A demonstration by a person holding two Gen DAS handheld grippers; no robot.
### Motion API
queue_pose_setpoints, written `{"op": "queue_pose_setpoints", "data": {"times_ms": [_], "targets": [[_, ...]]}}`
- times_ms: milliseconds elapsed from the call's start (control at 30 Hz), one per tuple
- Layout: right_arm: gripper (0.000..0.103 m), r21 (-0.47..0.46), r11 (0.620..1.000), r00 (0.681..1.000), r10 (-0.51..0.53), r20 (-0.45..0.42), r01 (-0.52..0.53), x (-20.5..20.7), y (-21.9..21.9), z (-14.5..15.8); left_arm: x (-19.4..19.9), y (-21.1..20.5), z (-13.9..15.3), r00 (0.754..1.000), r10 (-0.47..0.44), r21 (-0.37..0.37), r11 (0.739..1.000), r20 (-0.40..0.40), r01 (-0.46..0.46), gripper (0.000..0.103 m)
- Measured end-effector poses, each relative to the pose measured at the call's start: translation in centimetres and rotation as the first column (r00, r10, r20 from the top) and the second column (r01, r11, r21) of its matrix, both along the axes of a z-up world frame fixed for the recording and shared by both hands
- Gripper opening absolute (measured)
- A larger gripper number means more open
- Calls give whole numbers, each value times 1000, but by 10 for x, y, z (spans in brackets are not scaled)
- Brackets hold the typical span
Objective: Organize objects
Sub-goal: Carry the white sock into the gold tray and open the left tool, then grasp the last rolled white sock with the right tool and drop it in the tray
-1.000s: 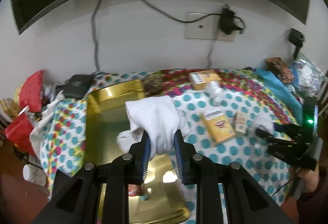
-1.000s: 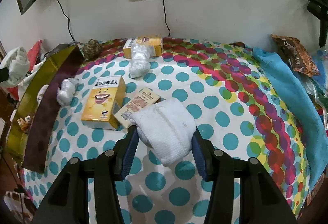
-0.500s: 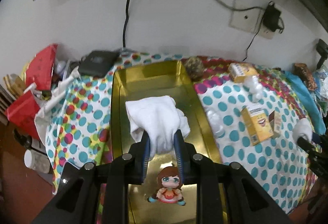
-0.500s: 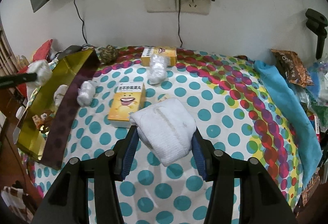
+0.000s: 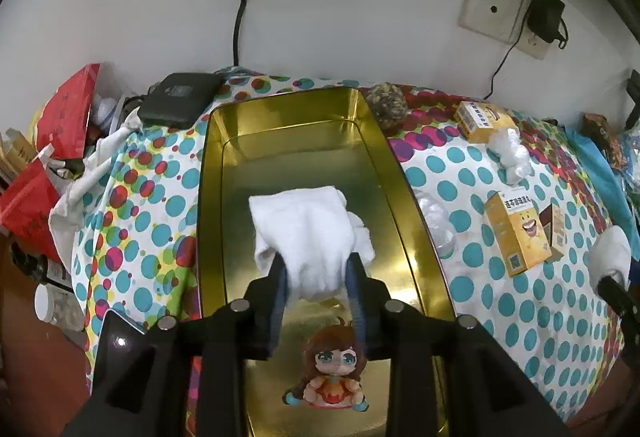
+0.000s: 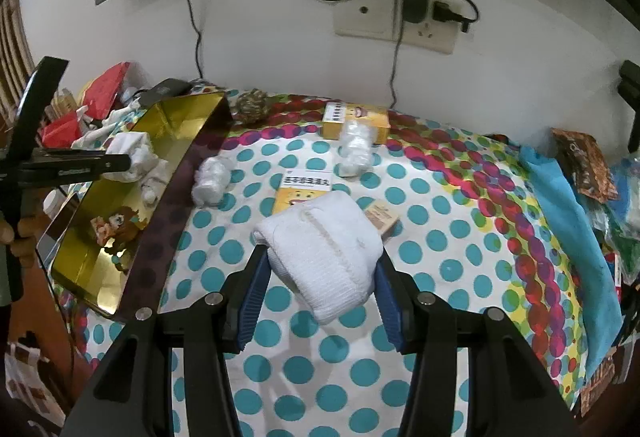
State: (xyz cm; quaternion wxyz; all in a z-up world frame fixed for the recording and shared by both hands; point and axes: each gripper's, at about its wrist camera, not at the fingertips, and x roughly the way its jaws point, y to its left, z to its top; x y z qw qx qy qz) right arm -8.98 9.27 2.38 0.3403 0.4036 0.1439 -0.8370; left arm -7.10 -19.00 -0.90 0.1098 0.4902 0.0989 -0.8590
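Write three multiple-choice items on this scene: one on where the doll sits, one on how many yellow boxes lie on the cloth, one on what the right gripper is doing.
1. Where is the doll?
A. in the gold tin tray
B. on the dotted cloth
C. on the black box

2. How many yellow boxes lie on the dotted tablecloth?
A. one
B. two
C. four

3. What is the right gripper doing?
A. standing open and empty
B. holding a folded white sock
C. holding a yellow box

Answers:
1. A, it sits on the tray's floor at the near end.
2. B, one by the wall, one nearer.
3. B, both pads press the sock's sides.
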Motion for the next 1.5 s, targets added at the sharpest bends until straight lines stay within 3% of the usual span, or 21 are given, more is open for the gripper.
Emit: {"op": "queue_pose_setpoints", "data": {"times_ms": [167, 433, 933, 1500], "targets": [[48, 7, 1000, 1000, 27, 1, -27, 7, -13, 1, 5, -2, 3, 1000, 19, -12, 1000, -9, -20, 45], [48, 2, 997, 997, 77, -12, -77, 18, -37, 9, 21, 0, 29, 998, 12, -45, 999, -67, -15, 57], [48, -35, 961, 962, 274, -16, -274, 44, -112, 23, 98, -11, 102, 981, 55, -72, 995, -188, -70, 60], [48, 21, 929, 927, 366, 86, -369, 55, -213, -11, 125, -37, 100, 975, 112, -41, 992, -190, -122, 60]]}}
